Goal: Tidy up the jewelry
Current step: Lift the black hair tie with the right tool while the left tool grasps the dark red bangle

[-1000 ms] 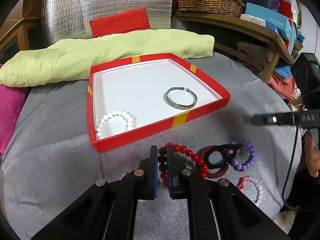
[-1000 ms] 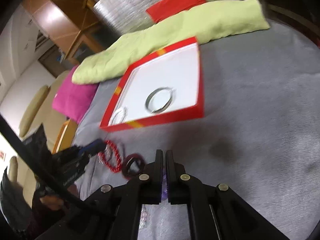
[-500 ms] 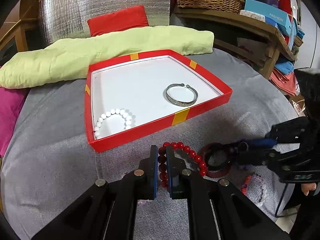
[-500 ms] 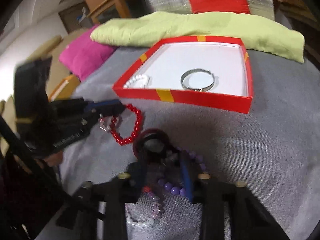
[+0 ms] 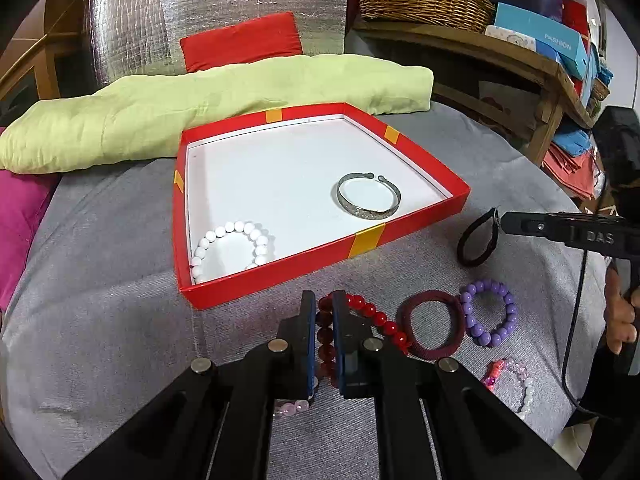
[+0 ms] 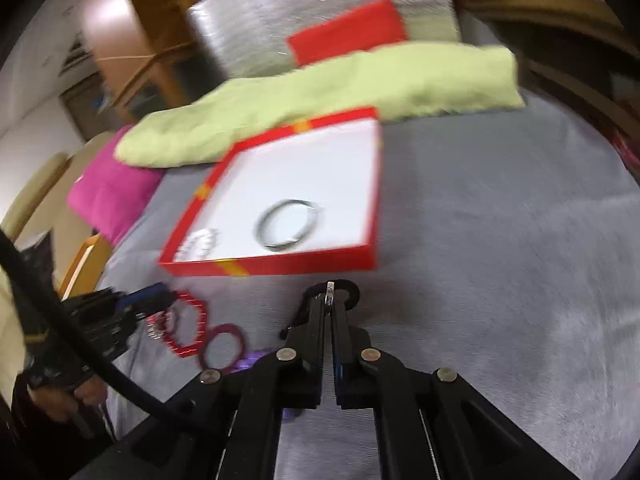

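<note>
Pinching a thin black elastic hair tie (image 5: 478, 237) by its small metal clasp, the right gripper (image 6: 329, 307) has its fingers (image 6: 318, 320) closed tight on it, and the loop hangs clear of the grey cloth-covered surface (image 6: 500, 280), at the right of the left-wrist view, just off the near right corner of the shallow red cardboard box with a white floor (image 5: 408, 228). The left gripper (image 5: 324, 312), low in the middle of that view, has its blue-padded fingers (image 5: 310, 332) shut on the string of round red beads (image 5: 374, 316), which lies on the cloth just below the box's front wall.

I'd say the step in hand is carrying the hair tie to the box; the next move calls for bringing it over the red rim and letting go above a bare patch of the white floor, clear of the silver open cuff bangle (image 5: 368, 196) at right and the white bead bracelet (image 5: 232, 246) in the lower left corner.

Both grippers slant downward toward the cloth. A hand (image 5: 620, 316) at the right edge holds the right gripper's handle. Waiting on the cloth are a dark red fabric hair band (image 5: 434, 330), a purple bead bracelet (image 5: 490, 312) touching it, and a pale pink bead bracelet (image 5: 516, 384) lower right.
</note>
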Action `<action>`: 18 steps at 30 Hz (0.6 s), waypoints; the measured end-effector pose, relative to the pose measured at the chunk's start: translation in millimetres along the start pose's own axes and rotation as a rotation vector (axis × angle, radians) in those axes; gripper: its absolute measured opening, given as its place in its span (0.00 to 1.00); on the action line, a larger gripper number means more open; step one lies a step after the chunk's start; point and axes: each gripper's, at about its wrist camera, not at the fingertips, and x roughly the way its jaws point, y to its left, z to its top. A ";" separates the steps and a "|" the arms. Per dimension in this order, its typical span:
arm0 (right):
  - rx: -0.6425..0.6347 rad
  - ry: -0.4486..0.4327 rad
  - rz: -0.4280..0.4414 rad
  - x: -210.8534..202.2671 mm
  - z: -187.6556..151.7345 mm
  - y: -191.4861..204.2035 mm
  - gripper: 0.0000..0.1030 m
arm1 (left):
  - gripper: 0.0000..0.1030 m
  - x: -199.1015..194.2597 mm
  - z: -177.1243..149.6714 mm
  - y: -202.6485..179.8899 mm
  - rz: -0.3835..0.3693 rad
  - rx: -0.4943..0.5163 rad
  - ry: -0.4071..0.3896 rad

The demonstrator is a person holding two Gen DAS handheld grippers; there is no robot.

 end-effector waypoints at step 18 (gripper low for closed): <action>0.099 0.022 -0.125 -2.4 4.3 -39.5 0.64 | 0.43 7.2 -2.3 -7.1 -0.024 0.048 0.047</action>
